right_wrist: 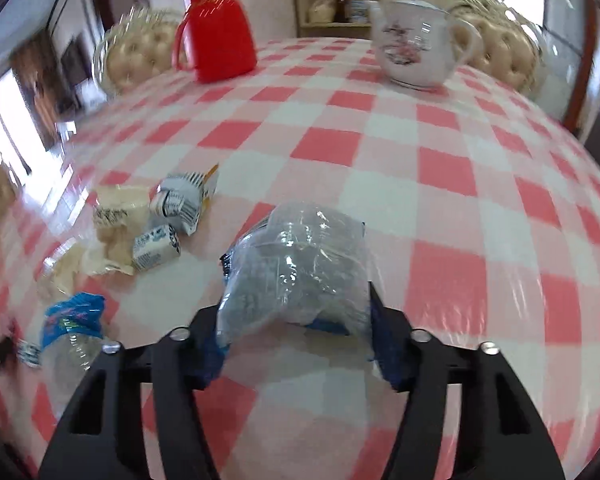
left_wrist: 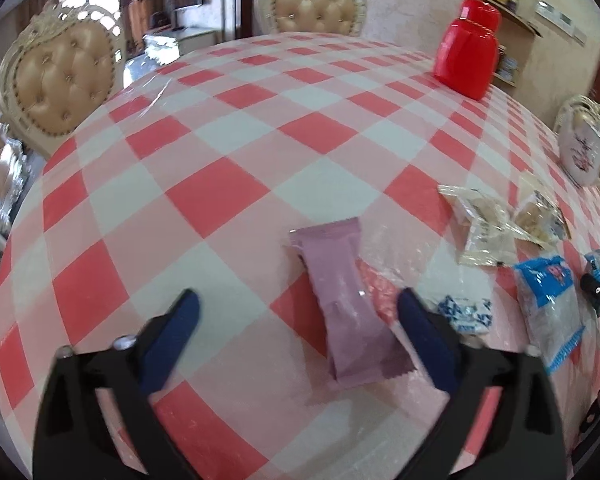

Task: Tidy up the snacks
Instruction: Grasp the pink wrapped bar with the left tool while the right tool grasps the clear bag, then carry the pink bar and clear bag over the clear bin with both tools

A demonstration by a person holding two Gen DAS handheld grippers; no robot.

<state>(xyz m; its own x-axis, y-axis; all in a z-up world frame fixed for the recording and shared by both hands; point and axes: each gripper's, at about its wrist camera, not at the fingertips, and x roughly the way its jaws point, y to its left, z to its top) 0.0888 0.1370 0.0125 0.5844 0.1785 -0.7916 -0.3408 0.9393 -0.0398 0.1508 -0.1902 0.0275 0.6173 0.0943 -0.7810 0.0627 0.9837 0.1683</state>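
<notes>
A clear snack bag (right_wrist: 296, 268) is clamped in the right gripper (right_wrist: 296, 320) just above the checked tablecloth (right_wrist: 440, 168), while a purple packet (left_wrist: 346, 304) is straddled — not yet pinched — by the open left gripper (left_wrist: 300, 312), so closing is judged next.

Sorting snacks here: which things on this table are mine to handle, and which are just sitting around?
Job:
- purple packet, between the left hand-held gripper fingers
- clear packet, in the right hand-held gripper
- blue-topped packet
- biscuit packs
- small candies

Bystanders:
- red jug
- teapot
</notes>
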